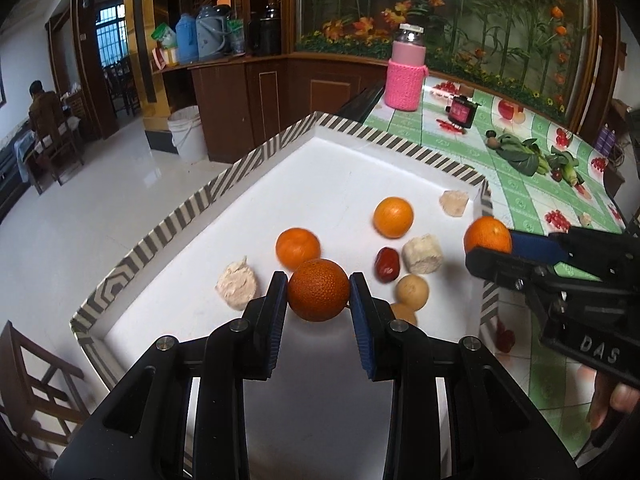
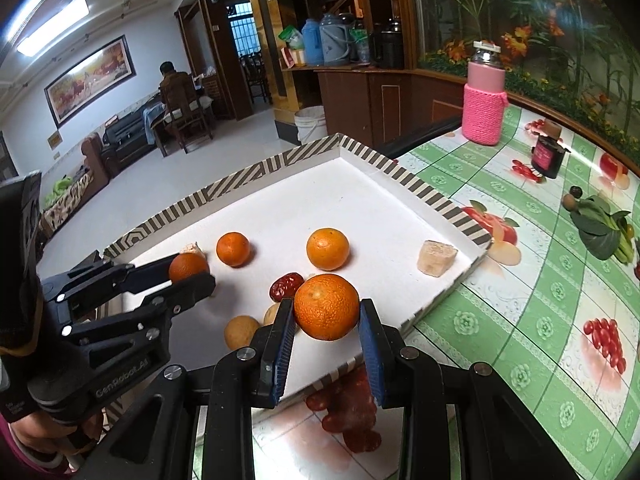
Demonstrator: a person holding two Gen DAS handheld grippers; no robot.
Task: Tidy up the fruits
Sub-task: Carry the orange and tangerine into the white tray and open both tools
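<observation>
Left wrist view: left gripper (image 1: pixel 318 294), jaws clamped on an orange (image 1: pixel 318 295), its blue pads pressed to either side of the fruit, held above the white tray (image 1: pixel 320 168). Right wrist view: right gripper (image 2: pixel 327 320), likewise closed on a second orange (image 2: pixel 326 306), poised over the tray's near edge.

Tray contents, outward from the grippers: two loose oranges (image 1: pixel 298 248) (image 1: pixel 393 217); one red date (image 1: pixel 386 263); two tan round fruits (image 1: pixel 412 290), side by side near the front; three pale, rough lumps (image 1: pixel 236 285) (image 1: pixel 422 253) (image 1: pixel 454 202), kind not discernible. Tray rim carries a grey-and-cream striped border.

Worktop (image 2: pixel 540 320): green-and-white checked cloth printed with fruit. Tray sits at its left end. Further back: pink bottle in a knitted sleeve (image 2: pixel 483 110), small dark jar (image 2: pixel 546 156), leafy greens (image 2: pixel 600 228).

Room: white tiled floor (image 1: pixel 100 216), dark wood cabinets, white bucket (image 1: pixel 188 132), flasks on a counter, floral wall panel, a seated person (image 2: pixel 174 84) in the distance.
</observation>
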